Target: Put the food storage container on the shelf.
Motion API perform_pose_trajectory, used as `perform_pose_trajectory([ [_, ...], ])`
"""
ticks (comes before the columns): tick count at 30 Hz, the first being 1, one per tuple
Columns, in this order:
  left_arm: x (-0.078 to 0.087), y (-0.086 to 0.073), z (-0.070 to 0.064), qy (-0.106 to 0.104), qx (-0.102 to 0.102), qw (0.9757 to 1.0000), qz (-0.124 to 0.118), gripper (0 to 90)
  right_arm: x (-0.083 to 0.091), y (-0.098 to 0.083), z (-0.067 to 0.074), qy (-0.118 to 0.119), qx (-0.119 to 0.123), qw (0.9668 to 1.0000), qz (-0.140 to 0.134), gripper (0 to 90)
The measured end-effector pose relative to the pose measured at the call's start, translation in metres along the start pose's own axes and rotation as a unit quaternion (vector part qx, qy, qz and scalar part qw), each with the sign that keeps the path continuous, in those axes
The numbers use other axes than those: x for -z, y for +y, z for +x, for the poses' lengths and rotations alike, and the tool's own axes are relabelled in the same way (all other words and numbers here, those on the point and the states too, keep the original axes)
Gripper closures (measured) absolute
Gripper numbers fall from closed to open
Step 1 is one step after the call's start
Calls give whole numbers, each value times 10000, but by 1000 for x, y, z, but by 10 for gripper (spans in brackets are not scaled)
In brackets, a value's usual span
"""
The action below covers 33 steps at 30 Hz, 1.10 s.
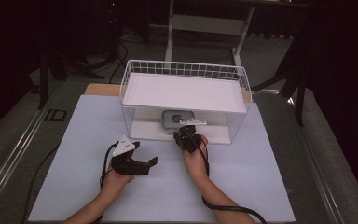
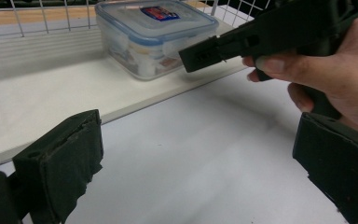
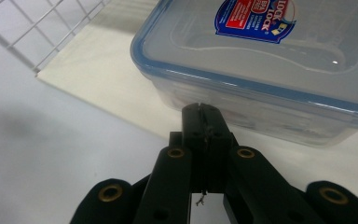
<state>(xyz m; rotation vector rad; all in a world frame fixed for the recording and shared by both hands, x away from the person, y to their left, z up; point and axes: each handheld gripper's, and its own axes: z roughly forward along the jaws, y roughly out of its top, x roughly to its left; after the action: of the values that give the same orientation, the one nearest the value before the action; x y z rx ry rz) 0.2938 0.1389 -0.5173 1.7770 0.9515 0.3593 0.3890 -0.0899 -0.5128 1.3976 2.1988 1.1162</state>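
Note:
A clear plastic container (image 1: pixel 178 119) with a blue-rimmed lid and a red and blue label stands on the lower board of a white wire rack (image 1: pixel 135 84). It also appears in the left gripper view as the container (image 2: pixel 156 32) and in the right gripper view as the container (image 3: pixel 261 60). My right gripper (image 1: pixel 184 129) is shut with nothing between its jaws. Its tip (image 3: pixel 200 112) is right at the container's near wall; I cannot tell whether it touches. My left gripper (image 1: pixel 144 155) rests low over the mat to the left, open and empty (image 2: pixel 198 126), facing the right gripper (image 2: pixel 200 55).
The rack's upper shelf (image 1: pixel 182 91) overhangs the container, with wire walls at the sides and back. The lower board (image 2: pixel 51 88) lies on a pale mat (image 1: pixel 242 186) covering the table. Black cables trail from both grippers. A desk frame (image 1: pixel 205 23) stands behind.

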Motion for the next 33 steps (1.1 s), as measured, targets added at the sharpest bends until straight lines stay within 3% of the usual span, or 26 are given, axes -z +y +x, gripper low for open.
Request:
perform_pose_trajectory([
  [2,0,0,0,-18,-28,10000,19,28,-3,1,0,-91,40,10000,-2,897],
  [6,-1,1,-1,-12,-40,10000,22,28,-3,2,0,-44,-41,10000,-1,887],
  [9,0,1,0,-30,-9,10000,-7,28,0,2,2,25,16,10000,-69,886],
  [14,5,5,0,-17,-170,9999,3,28,13,-5,3,206,29,9998,-80,847],
  [20,17,10,3,-140,-241,9994,-220,28,42,-13,-1,502,-15,9981,-366,510],
  [22,21,12,3,-237,-230,9989,-322,28,50,-14,-1,563,13,9974,-457,415],
  [23,21,12,3,-237,-230,9989,-322,28,50,-14,-1,563,13,9974,-457,415],
  [24,25,15,1,-299,-309,9983,-400,28,55,-16,-2,637,-4,9967,-510,345],
  [25,26,15,0,-307,-346,9981,-402,28,63,-19,-2,763,129,9953,-589,251],
  [27,29,16,0,-322,-379,9980,-396,28,70,-21,-2,838,212,9940,-672,163],
  [33,38,14,1,-383,-376,9982,-268,28,87,-31,-3,812,409,9929,-763,157],
])
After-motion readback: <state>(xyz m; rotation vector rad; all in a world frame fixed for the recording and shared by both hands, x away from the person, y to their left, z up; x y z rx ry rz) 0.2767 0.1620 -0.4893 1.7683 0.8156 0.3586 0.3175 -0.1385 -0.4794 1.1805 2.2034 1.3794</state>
